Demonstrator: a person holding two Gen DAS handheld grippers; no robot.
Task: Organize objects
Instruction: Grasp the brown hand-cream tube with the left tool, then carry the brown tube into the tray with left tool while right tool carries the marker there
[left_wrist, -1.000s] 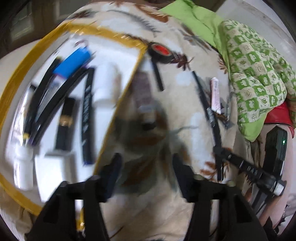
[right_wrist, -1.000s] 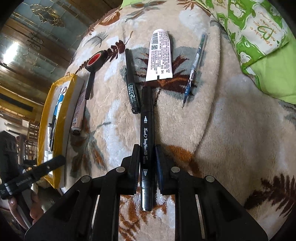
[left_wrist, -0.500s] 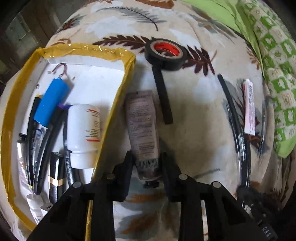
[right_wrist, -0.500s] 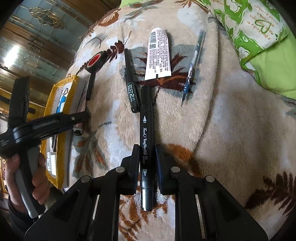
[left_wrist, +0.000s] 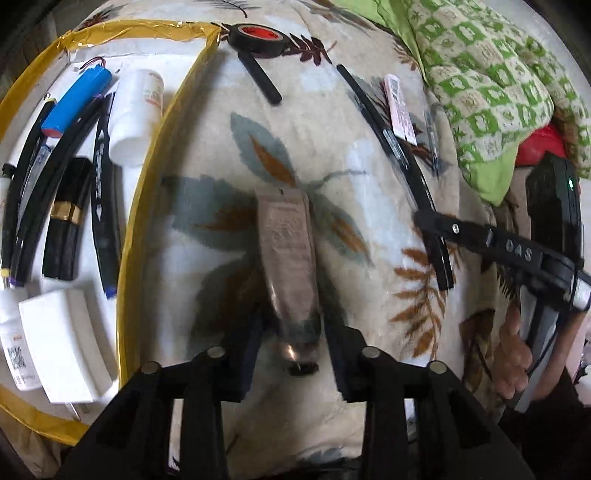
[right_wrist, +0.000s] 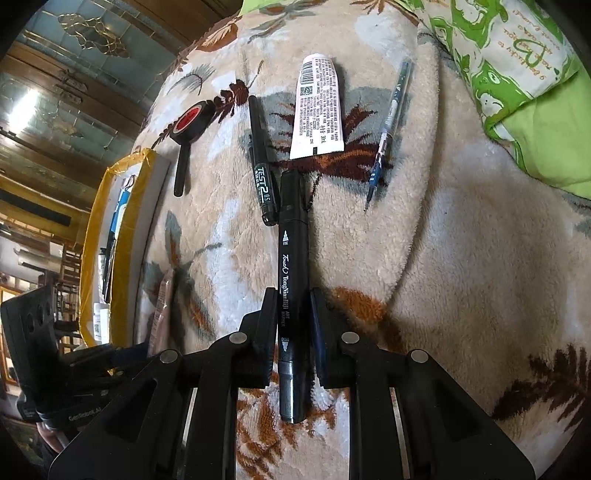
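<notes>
Tube (left_wrist: 290, 258) sits lengthwise between the left tongs (left_wrist: 293, 347), cap end toward the camera. The jaws are opening, with gaps showing on both sides of the tube, so it is not clamped; lifted or lying on the blanket (left_wrist: 229, 147), cannot tell.

Right tongs (right_wrist: 293, 325) are clamped on the marker (right_wrist: 291, 280), which points straight ahead of them.

Done: the tray (left_wrist: 147, 177), left of the left tongs, already holds a blue battery (left_wrist: 75, 99), a white bottle (left_wrist: 135, 114), several pens, a dark case and a white block (left_wrist: 62, 343).

Left, judging by what is loose on the blanket: the tube, the marker, and ahead of the right tongs a black pen (right_wrist: 262, 162), a white tube (right_wrist: 317, 110), a blue pen (right_wrist: 388, 125) and a tape roll (right_wrist: 192, 123) with a black stick (right_wrist: 181, 170) beside it. Looks roughly half done.
</notes>
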